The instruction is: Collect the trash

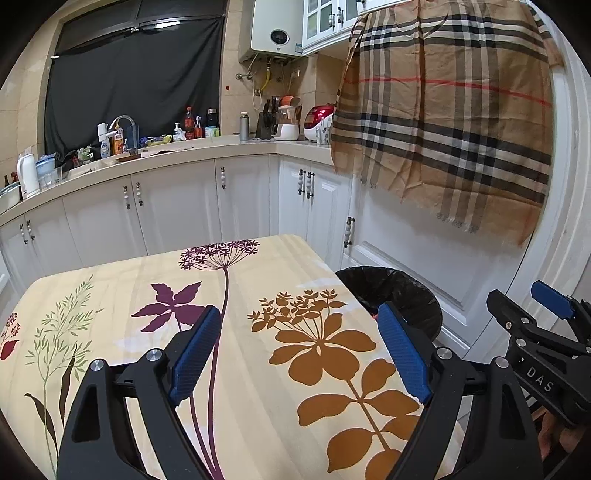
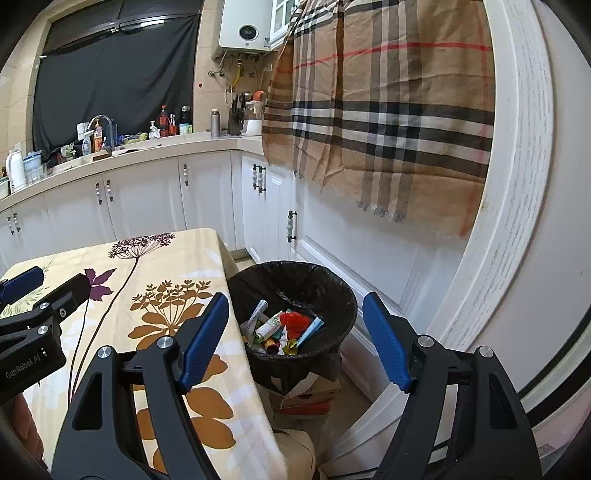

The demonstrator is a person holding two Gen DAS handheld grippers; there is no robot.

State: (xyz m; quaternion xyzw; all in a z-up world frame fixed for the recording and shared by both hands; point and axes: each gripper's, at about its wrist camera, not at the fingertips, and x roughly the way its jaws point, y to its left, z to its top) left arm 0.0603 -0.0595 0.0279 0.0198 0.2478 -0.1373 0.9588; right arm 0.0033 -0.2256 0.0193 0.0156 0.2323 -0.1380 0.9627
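Left gripper (image 1: 299, 350): jaws wide apart, nothing between the blue pads, hovering over the flowered tablecloth (image 1: 258, 369); seen too at the left edge of the right wrist view (image 2: 33, 291)
Right gripper (image 2: 295, 336): jaws wide apart, empty, pointing down toward the bin; one blue pad over the table's right edge, the other over the white cabinet side; seen too at the right edge of the left wrist view (image 1: 546, 306)
Trash (image 2: 284, 326): crumpled wrappers, a rolled paper piece and a red scrunched bit lying together inside the bin
Bin (image 2: 332, 295): round, lined with a black bag, standing just beside the table's right edge, low against the white cabinets; resting on flattened cardboard (image 2: 310, 391)
Table top: only the printed cloth showing in both views, purple and brown flower prints, green sprigs at the left
Plaid cloth (image 1: 454, 110): tan with black, white and red stripes, hanging over the cabinet front above the bin
Counter (image 1: 166, 155): running along the back wall, crowded with bottles, a kettle, a knife block and a red rice cooker (image 1: 319, 120)
Water heater (image 1: 277, 29): white, mounted on the tiled wall above the counter
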